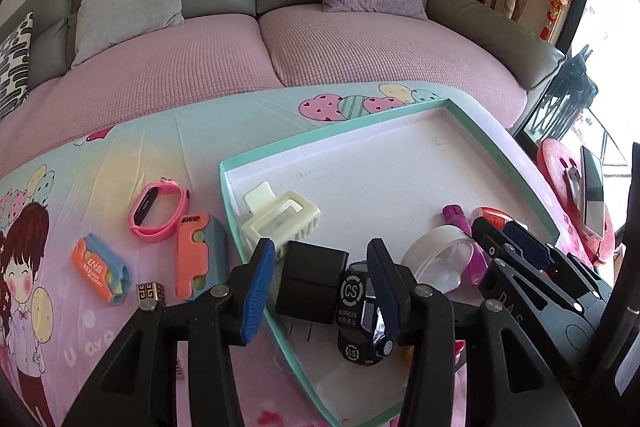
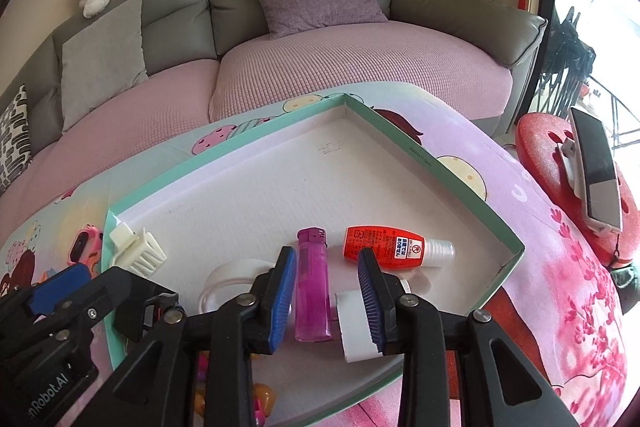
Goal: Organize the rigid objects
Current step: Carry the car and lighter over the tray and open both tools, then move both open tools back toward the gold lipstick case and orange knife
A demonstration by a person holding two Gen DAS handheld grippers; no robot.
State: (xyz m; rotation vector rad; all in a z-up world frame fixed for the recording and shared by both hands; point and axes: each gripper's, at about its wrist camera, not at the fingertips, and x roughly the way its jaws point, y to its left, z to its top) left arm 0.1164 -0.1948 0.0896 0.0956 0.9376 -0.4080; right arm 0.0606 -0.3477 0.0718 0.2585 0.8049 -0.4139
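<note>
A shallow green-rimmed tray lies on the cartoon-print cloth. My left gripper stands open over the tray's near left corner, with a black plug adapter and a black toy car lying between its fingers. My right gripper is open too, and a purple lighter lies on the tray floor between its pads without touching them. An orange bottle, a white hair claw and a white ring also rest in the tray.
Left of the tray on the cloth lie a pink wristband, two orange-and-blue cases and a small patterned cube. A red stool with a phone stands at the right. A sofa runs behind.
</note>
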